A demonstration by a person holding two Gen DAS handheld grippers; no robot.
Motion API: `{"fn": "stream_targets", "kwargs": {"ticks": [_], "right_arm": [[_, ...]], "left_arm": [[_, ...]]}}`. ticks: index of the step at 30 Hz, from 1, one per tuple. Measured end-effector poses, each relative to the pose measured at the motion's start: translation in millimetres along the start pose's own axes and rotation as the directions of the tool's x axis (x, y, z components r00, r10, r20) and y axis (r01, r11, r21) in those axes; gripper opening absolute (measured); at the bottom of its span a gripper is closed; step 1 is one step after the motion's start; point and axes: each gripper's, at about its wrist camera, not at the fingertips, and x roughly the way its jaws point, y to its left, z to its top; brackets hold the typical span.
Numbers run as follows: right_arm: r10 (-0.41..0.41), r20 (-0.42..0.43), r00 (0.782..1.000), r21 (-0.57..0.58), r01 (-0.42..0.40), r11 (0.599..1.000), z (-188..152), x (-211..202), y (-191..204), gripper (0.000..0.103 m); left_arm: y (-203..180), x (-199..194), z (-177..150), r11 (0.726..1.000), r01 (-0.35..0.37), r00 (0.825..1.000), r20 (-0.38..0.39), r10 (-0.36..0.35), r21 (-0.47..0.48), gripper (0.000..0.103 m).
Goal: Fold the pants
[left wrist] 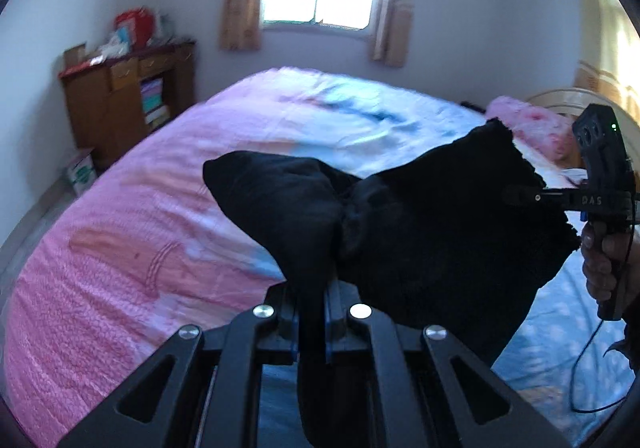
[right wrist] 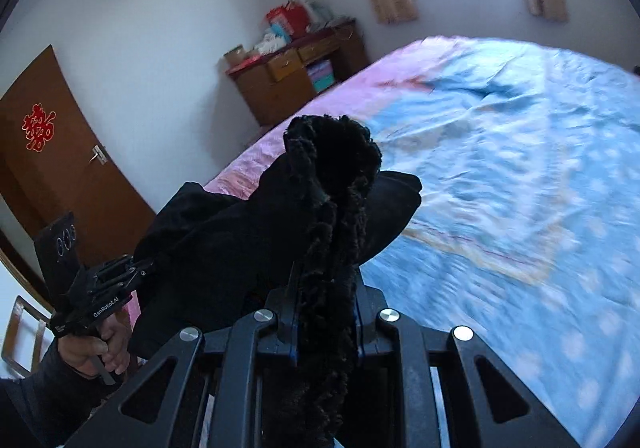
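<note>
Clamped between the fingers of the left gripper (left wrist: 311,312) is a thin fold of the black pants (left wrist: 420,216), the jaws pressed almost together on the cloth. From there the fabric bunches up and forward, then spreads to the right in a broad dark sheet with a fuzzy edge, hanging clear above the bed (left wrist: 120,248). At the far right of that sheet, the right gripper (left wrist: 516,195) reaches in level from the side, its tip at the cloth's edge, and a hand (left wrist: 608,260) wraps its handle below. White letters on its side look like "DAS", though they are small.

On the right wrist view, the right gripper (right wrist: 326,312) is clenched on a thicker, fleecy roll of the pants (right wrist: 240,232), so its jaws stand slightly apart around the fabric. Both grippers point downward at a slant over the bed (right wrist: 520,188). At lower left the left gripper (right wrist: 150,266) bites into the garment's other end, held by a hand (right wrist: 100,348) in a dark sleeve (right wrist: 36,388); its side reads "GenRobot.AI". Farther off, a brown door (right wrist: 68,168) carries a red paper character (right wrist: 38,127).
</note>
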Motion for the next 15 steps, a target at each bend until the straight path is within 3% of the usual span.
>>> {"fn": "stream_targets", "kwargs": {"ticks": [5,7,8,11,15], "right_arm": [[0.003,-0.094,0.996,0.039,0.001,0.999,-3.6,66.7,-26.6,0.02],[0.009,-0.126,0.992,0.087,0.002,0.996,-9.3,84.0,-45.5,0.02],[0.009,-0.133,0.991,0.098,0.004,0.995,-11.5,89.6,-53.3,0.02],[0.041,-0.158,0.987,0.15,-0.017,0.989,-15.9,103.1,-73.9,0.023],[0.058,-0.172,0.983,0.18,-0.026,0.983,-15.2,106.8,-82.7,0.035]], "left_arm": [[22.4,37.2,-27.5,0.999,-0.035,0.996,-0.084,0.031,-0.041,0.016],[23.2,42.8,-38.1,0.998,-0.043,0.995,-0.088,0.04,-0.036,0.026],[22.8,46.0,-40.4,0.998,-0.062,0.994,-0.089,0.06,-0.02,0.036],[25.6,52.6,-47.6,0.997,-0.071,0.993,-0.091,0.069,-0.019,0.043],[29.2,50.7,-47.0,0.993,-0.106,0.99,-0.1,0.101,-0.044,0.062]]}}
